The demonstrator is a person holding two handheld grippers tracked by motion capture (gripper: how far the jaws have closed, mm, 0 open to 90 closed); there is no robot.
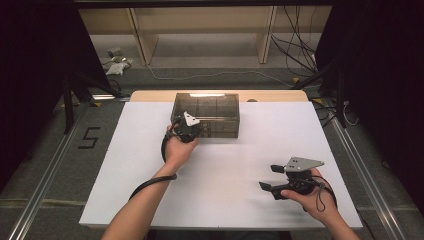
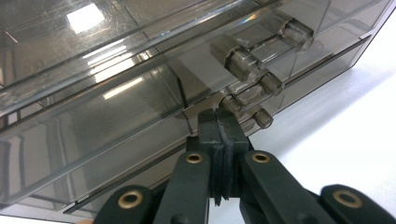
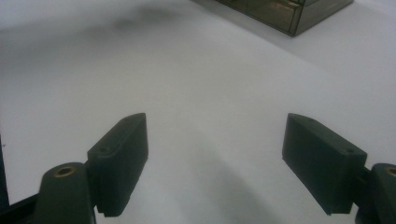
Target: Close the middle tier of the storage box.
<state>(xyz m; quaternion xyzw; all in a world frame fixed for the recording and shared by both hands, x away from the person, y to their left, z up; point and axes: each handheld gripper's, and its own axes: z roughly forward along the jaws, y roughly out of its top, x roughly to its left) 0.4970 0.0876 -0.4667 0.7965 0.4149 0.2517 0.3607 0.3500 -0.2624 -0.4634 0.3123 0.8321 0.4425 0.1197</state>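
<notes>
Left claw: I have the left gripper (image 2: 219, 128) pressed together, its two black jaws meeting with no gap I can see, right at the front face of the smoky transparent plastic drawer box (image 2: 140, 93).
What it pinches: the jaw tips sit against the lowest of the clear moulded drawer handles (image 2: 247, 116); I cannot tell for sure whether a lip of it is caught between them or whether they only touch it.
Box relative to left claw: straight ahead of the jaws and touching them; the stacked drawers run off to the claw's left, and two more clear handles stand just above and to the right of the tips.
Left hand: in the high view my left hand (image 1: 179, 149) holds that gripper (image 1: 186, 129) at the near left corner of the box (image 1: 212, 107), cable trailing back along the forearm.
Right claw: the right gripper (image 3: 217, 158) is spread wide, nothing between the jaws, only the white table sheet (image 3: 196, 84) under them.
Box relative to right claw: well apart, far ahead and to the right, one corner (image 3: 289, 14) in sight.
Right hand: the right hand (image 1: 312, 196) holds its gripper (image 1: 270, 177) low over the near right part of the white sheet (image 1: 240, 165), jaws pointing left.
</notes>
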